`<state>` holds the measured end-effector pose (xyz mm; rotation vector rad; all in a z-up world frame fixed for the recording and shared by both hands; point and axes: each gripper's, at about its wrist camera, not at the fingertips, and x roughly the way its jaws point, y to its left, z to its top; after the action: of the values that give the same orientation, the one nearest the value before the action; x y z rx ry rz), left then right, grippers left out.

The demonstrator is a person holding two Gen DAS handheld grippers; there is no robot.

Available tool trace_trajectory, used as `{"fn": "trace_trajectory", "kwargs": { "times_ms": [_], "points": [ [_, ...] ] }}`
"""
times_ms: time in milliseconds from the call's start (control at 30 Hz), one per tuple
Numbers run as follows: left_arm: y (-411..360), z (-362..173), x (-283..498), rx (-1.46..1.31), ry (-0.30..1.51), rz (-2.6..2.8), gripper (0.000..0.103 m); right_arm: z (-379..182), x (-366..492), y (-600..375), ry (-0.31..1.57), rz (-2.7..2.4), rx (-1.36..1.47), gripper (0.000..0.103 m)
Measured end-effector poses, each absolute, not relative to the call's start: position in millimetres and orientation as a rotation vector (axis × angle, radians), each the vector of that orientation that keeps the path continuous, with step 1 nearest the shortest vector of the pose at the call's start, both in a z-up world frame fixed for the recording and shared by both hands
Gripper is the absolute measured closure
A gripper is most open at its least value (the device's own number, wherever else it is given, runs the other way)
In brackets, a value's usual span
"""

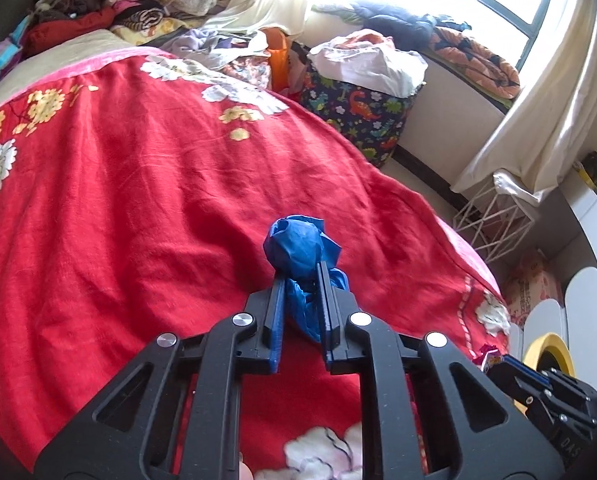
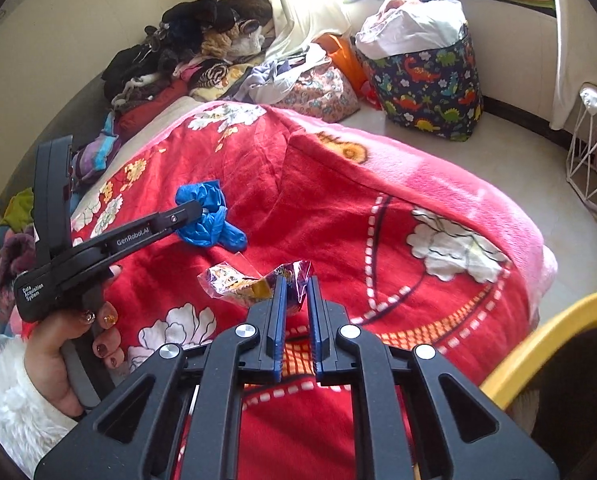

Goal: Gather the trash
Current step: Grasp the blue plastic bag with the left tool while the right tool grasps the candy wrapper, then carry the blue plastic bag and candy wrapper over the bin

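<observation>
Red floral blanket (image 1: 146,184) covers the bed; on it the left gripper (image 1: 301,280) is clamped tight on a crumpled blue plastic glove (image 1: 296,246). Nearer the blanket's foot edge, the right gripper (image 2: 296,284) pinches a shiny purple-and-yellow snack wrapper (image 2: 242,284). A yellow-rimmed bin (image 2: 546,344) stands just beside the blanket's edge

Beneath your claws: red blanket (image 1: 146,184) with white and yellow flowers, draped over bed. Ahead and left of them: heap of dark clothes (image 2: 186,52) against wall. Ahead and right: dinosaur-print fabric bin (image 2: 430,80) on floor, stuffed with white cloth. Further right: white wire basket (image 2: 594,152) under cream curtain (image 1: 538,120).
</observation>
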<state>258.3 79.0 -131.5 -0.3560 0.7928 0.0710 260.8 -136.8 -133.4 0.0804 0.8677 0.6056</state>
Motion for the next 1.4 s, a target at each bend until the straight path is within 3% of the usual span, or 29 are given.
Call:
{"fn": "trace_trajectory", "kwargs": {
  "times_ms": [1400],
  "points": [
    [-65.0, -40.9, 189.4, -0.186, 0.627, -0.216, 0.095, -69.1, 163.4, -287.2, 0.679, 0.419, 0.228, 0.093]
  ]
}}
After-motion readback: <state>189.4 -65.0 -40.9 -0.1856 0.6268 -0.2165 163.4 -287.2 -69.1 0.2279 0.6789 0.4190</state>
